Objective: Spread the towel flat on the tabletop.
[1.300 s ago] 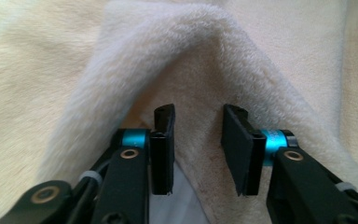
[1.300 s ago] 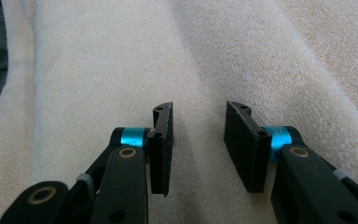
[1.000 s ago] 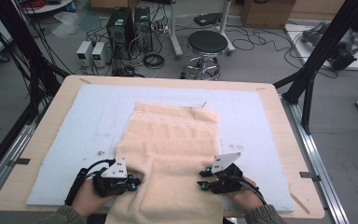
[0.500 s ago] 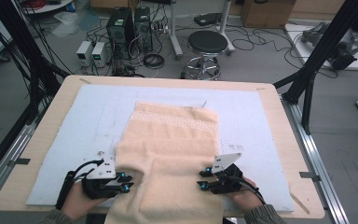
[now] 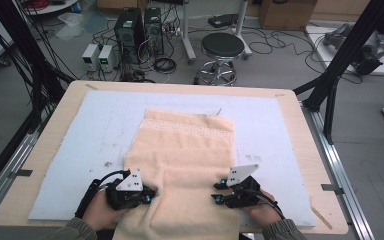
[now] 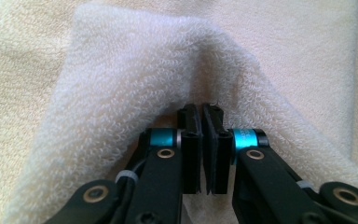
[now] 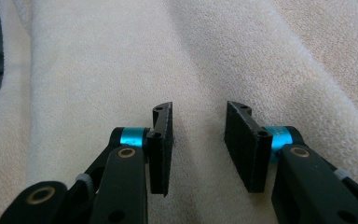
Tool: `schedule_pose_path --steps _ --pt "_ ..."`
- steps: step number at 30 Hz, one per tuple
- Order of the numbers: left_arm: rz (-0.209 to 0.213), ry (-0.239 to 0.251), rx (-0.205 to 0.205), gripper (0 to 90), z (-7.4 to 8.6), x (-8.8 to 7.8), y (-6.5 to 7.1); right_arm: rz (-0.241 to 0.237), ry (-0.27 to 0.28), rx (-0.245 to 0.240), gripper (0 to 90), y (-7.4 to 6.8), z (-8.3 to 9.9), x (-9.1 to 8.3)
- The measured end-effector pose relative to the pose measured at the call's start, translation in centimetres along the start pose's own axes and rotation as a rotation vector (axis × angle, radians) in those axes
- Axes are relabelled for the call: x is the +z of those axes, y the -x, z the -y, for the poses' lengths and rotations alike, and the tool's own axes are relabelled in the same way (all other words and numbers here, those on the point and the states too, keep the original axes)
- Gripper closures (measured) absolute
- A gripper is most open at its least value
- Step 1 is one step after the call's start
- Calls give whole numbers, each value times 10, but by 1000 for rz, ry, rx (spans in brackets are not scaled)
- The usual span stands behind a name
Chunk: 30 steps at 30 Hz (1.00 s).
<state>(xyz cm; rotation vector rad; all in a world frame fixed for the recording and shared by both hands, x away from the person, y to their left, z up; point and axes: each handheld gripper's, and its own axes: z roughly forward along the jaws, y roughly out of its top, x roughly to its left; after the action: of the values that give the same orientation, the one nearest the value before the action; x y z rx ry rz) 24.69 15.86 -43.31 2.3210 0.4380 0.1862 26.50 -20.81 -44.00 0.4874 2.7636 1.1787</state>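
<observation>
Towel (image 5: 182,165) edge pinched, left gripper (image 6: 200,116); table (image 5: 290,130) bare.

I count one peach towel (image 5: 185,165) on one light blue mat (image 5: 100,125), which covers one wooden tabletop (image 5: 300,125). I work two grippers: one left gripper (image 5: 147,195), one right gripper (image 5: 216,192). Beyond the far edge stands one round stool (image 5: 222,46).

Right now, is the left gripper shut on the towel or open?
Shut on the towel: the left gripper has just closed, its jaws meeting with a raised fold pinched between them.
</observation>
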Motion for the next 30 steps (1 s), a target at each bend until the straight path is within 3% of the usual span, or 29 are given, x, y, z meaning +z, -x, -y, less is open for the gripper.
schedule_pose_path --steps 4,8,12,19,22,24,25,27,30 --pt "-14 11 -19 869 5 -12 4 8 -4 2 637 -2 0 0" --pt "-34 34 -43 869 19 -38 11 -5 -17 -16 797 -5 -2 -1" --pt "-58 51 -65 869 32 -67 20 -46 -25 -28 852 -11 -4 -1" --pt "-42 73 -40 869 37 -102 50 -146 -24 -66 855 -46 -8 -18" --pt "-38 108 -6 849 34 -113 62 -179 22 -97 797 -68 -14 -37" --pt "-55 133 -9 762 31 -117 62 -205 67 -88 737 -75 -17 -49" --pt "-72 138 -7 719 29 -118 57 -195 78 -94 728 -76 -18 -52" --pt "-85 160 -26 667 26 -114 46 -126 69 -108 680 -72 -20 -57" --pt "-85 160 -35 608 24 -97 26 -36 67 -89 636 -49 -20 -51"
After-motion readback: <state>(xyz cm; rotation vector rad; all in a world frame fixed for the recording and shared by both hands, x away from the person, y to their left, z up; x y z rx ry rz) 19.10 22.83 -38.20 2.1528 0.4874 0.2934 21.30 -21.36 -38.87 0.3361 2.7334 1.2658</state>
